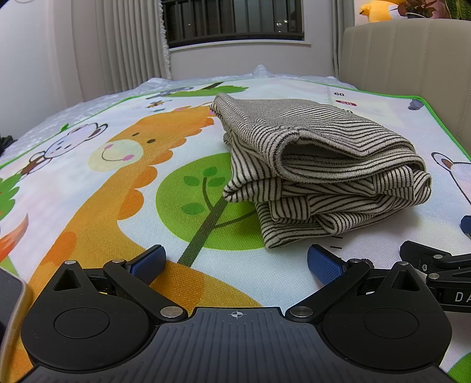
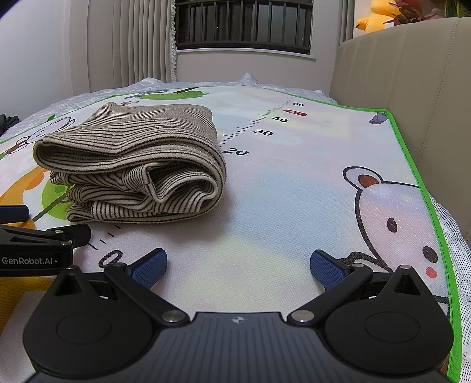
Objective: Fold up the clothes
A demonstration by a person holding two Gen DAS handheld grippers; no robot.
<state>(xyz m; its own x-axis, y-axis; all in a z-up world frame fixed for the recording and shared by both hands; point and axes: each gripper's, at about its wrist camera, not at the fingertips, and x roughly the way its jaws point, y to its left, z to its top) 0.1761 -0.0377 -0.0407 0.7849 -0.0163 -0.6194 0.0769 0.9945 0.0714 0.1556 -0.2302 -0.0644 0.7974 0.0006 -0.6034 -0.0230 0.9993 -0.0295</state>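
A striped beige and dark garment [image 1: 318,165] lies folded in a thick bundle on the cartoon play mat [image 1: 123,188]. It also shows in the right wrist view [image 2: 132,168], left of centre. My left gripper [image 1: 237,262] is open and empty, low over the mat, just short of the bundle's near left corner. My right gripper [image 2: 238,265] is open and empty, low over the mat to the right of the bundle. Each gripper shows at the edge of the other's view: the right one [image 1: 435,265], the left one [image 2: 35,244].
The mat [image 2: 294,206] with a green border covers a white bed. A beige padded headboard [image 2: 412,88] rises on the right. Curtains and a barred window [image 1: 232,20] stand behind. A yellow plush toy [image 1: 376,11] sits on top of the headboard.
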